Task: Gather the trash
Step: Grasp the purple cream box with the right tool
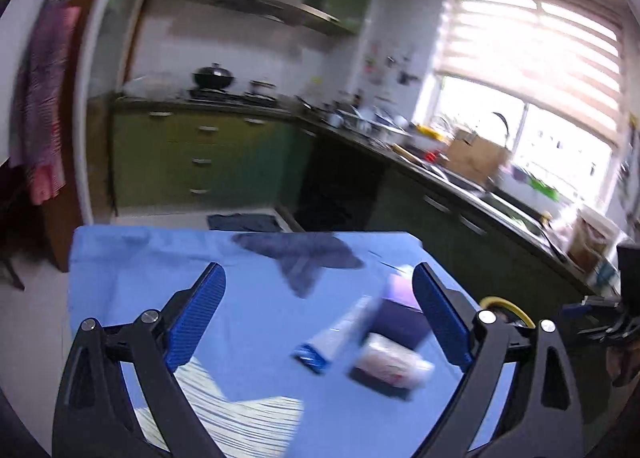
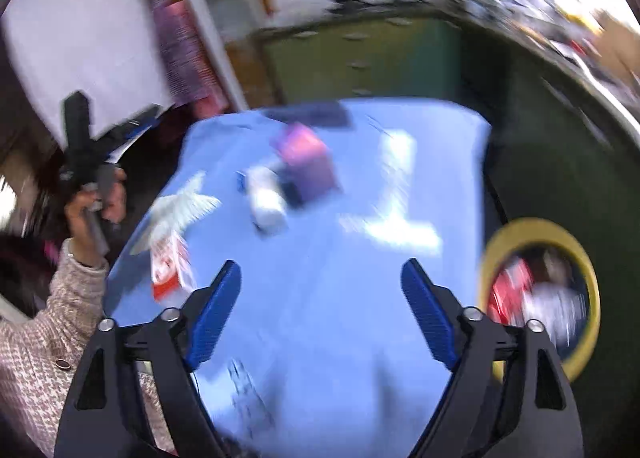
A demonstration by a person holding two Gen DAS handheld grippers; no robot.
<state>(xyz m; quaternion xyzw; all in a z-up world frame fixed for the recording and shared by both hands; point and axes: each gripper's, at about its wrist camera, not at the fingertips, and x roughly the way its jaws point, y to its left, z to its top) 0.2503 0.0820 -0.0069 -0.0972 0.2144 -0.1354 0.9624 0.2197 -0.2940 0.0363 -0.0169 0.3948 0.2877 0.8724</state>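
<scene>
A table with a blue cloth (image 1: 256, 322) (image 2: 320, 318) holds trash. In the left wrist view a white tube with a blue end (image 1: 336, 334), a white crumpled wrapper (image 1: 394, 364) and a purple box (image 1: 400, 290) lie between my fingers. My left gripper (image 1: 318, 318) is open and empty above them. In the right wrist view my right gripper (image 2: 322, 314) is open and empty over bare cloth. The purple box (image 2: 306, 159), a white wrapper (image 2: 266, 199), a red and white packet (image 2: 170, 262) and white paper (image 2: 394, 193) lie ahead. A yellow-rimmed bin (image 2: 540, 294) with trash stands at the right.
Green kitchen cabinets (image 1: 200, 161) and a cluttered counter with a sink (image 1: 480, 185) stand beyond the table. A dark cloth (image 1: 304, 254) lies on the far part of the table. The bin's yellow rim (image 1: 508, 308) shows by my left gripper's right finger. Both views are blurred.
</scene>
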